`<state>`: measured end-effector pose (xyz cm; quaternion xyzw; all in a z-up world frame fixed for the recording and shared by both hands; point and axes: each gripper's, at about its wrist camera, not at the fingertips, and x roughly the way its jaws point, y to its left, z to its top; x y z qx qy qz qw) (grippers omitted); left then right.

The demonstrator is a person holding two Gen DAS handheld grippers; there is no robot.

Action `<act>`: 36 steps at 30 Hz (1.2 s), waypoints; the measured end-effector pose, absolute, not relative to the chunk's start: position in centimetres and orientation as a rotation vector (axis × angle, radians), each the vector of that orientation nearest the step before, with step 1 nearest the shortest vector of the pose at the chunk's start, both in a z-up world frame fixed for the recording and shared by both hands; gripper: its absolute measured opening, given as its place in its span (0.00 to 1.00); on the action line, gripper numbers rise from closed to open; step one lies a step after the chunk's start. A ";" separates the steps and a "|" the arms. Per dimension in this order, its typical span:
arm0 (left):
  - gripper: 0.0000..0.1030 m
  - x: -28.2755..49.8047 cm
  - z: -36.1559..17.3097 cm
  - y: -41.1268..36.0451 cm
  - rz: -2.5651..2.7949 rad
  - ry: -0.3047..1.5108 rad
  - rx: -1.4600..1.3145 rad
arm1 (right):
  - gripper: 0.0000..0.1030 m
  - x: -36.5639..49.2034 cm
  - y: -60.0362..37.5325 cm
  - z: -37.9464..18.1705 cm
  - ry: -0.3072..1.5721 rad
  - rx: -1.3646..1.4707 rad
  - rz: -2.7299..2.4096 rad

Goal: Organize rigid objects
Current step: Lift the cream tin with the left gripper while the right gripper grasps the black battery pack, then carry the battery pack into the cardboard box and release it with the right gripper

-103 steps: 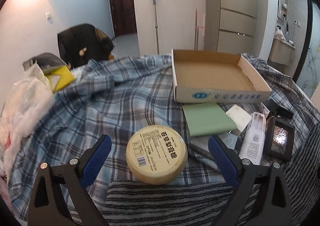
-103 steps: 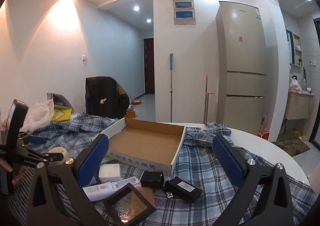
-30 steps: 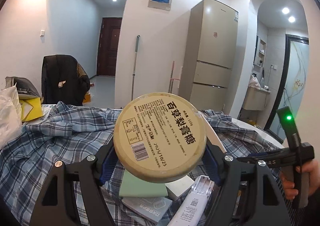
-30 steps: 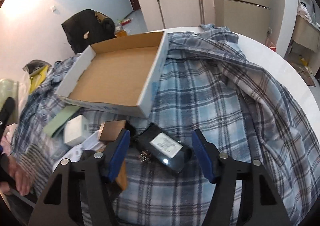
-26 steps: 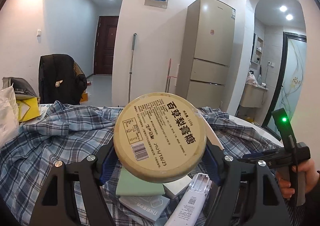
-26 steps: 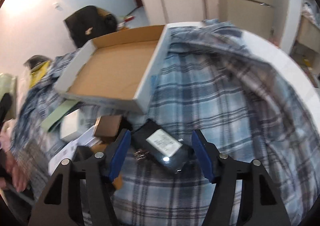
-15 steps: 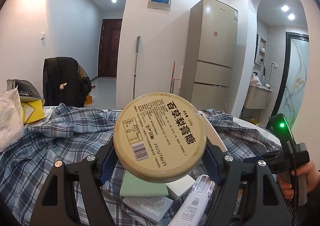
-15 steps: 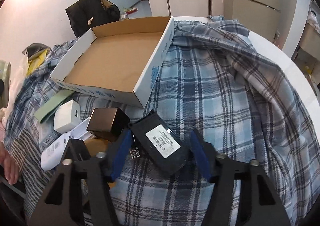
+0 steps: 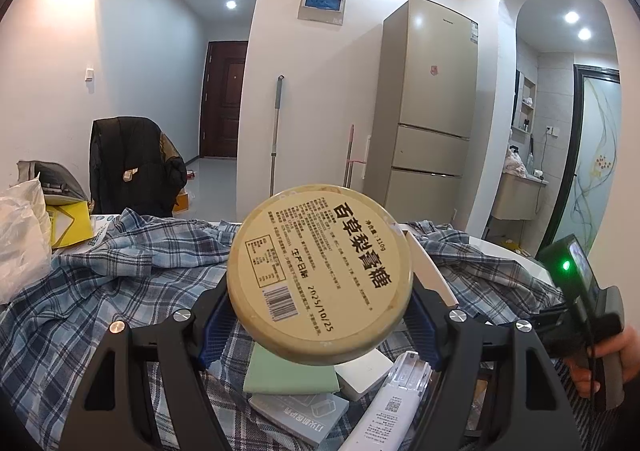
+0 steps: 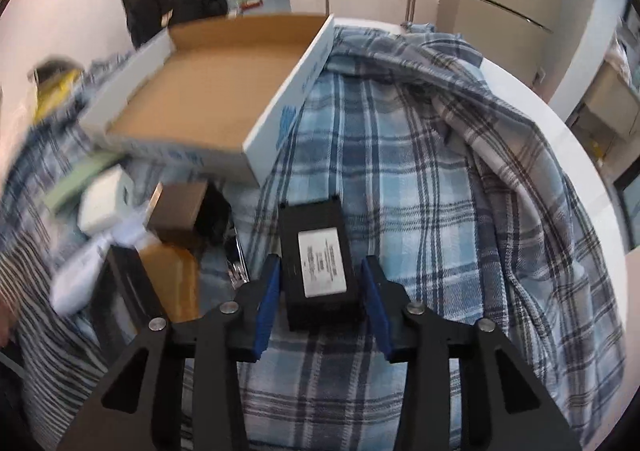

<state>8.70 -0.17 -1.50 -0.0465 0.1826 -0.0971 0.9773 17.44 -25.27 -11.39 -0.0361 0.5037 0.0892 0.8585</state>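
Note:
My left gripper (image 9: 320, 327) is shut on a round beige tin (image 9: 320, 273) with black Chinese lettering and holds it up above the table. My right gripper (image 10: 322, 291) is shut on a black power adapter (image 10: 318, 261) with a white label, lifted just above the plaid cloth. An open, empty cardboard box (image 10: 208, 91) lies ahead and to the left of the right gripper. In the left wrist view the tin hides most of the box; only its white edge (image 9: 430, 271) shows.
Under the tin lie a green flat box (image 9: 290, 373), a white box (image 9: 362, 371), a grey packet (image 9: 304, 413) and a white tube (image 9: 386, 407). Left of the adapter are a brown box (image 10: 180, 207) and a black frame (image 10: 128, 287). The plaid shirt (image 10: 440, 171) covers the round table.
My right gripper has closed on the black adapter, which has turned to lie lengthwise between the fingers. My left gripper keeps the tin held up.

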 end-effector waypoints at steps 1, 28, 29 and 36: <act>0.74 8.7 -1.5 -0.1 -0.196 0.370 -0.094 | 0.33 17.2 -25.0 -11.4 1.048 -0.103 0.181; 0.74 9.3 7.9 -0.6 -0.107 0.214 0.072 | 0.32 19.1 -21.6 1.0 0.754 0.031 0.281; 0.74 10.1 8.2 -0.6 -0.092 0.217 0.072 | 0.32 20.1 -21.1 1.0 0.766 0.049 0.266; 0.74 19.1 6.1 0.2 -0.054 0.347 -0.025 | 0.32 25.5 -18.1 -2.2 0.839 0.123 0.187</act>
